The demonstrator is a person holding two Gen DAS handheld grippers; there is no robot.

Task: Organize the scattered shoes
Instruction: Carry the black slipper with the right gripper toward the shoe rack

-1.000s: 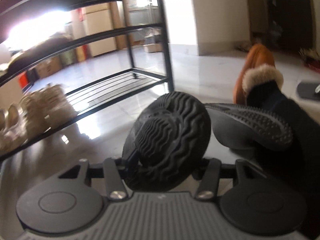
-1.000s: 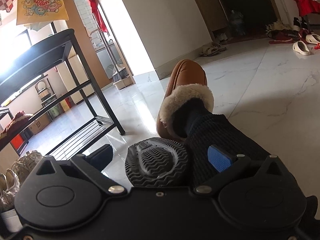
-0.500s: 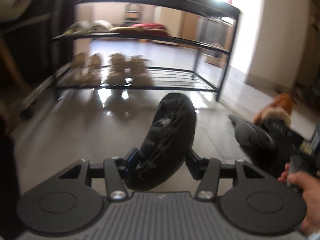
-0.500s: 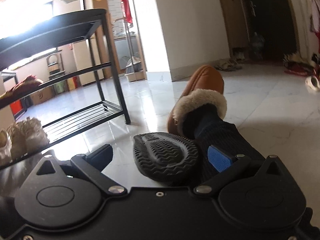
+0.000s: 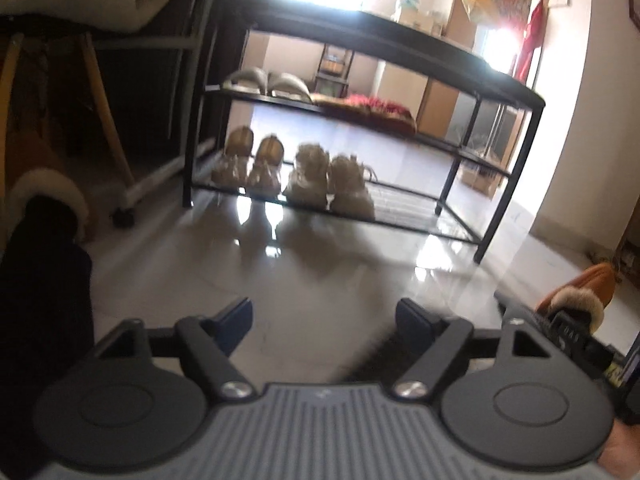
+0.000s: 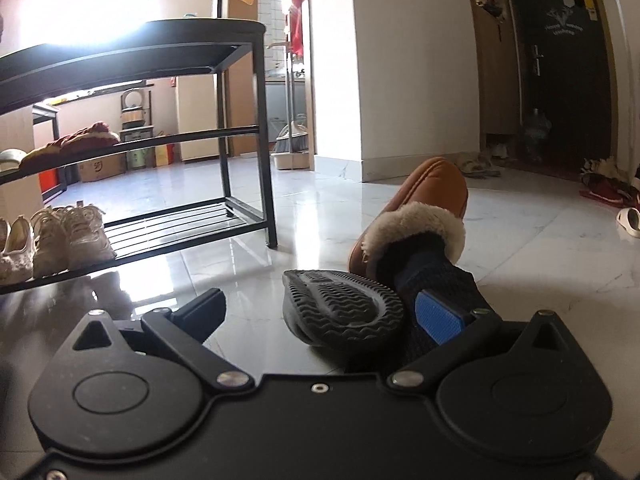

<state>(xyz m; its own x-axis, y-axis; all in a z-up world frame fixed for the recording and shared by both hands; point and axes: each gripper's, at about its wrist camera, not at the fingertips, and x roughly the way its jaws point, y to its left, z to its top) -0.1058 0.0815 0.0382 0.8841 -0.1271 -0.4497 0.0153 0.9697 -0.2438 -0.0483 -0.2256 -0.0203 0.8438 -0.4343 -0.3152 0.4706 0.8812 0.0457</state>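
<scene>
In the left wrist view a fur-trimmed brown slipper (image 5: 48, 184) on the person's foot sat at the left edge. The shoe rack (image 5: 400, 46) filled the upper centre. Two pale pairs (image 5: 296, 178) stood side by side on the left part of its bottom shelf (image 5: 416, 210), and the right part of that shelf showed bare bars. The left claw (image 5: 324, 316) was released, its fingers spread wide with only floor between them. A dark smear beside its right finger (image 5: 416, 320) was too blurred to name.

In the right wrist view the rack (image 6: 262, 128) stood at the upper left, with the pale sneakers (image 6: 72, 236) on it and bare shelf bars (image 6: 180, 220) to their right. The right claw (image 6: 320, 304) was also spread open. A black shoe (image 6: 340, 308) lay sole-up in its gap, hard by the blue pad (image 6: 440, 318) of the right finger and clear of the left finger (image 6: 200, 312). Its long axis seemed to run across the gap, tipped down to the right, though the lens foreshortened it. The other slipper (image 6: 424, 200) lay just behind the shoe.

By this view the right hand was the nearer one to the shoe. The free shelf space lay up and to the left of the shoe. Whether the shoe had just been let go or was about to be gripped could not be settled.
</scene>
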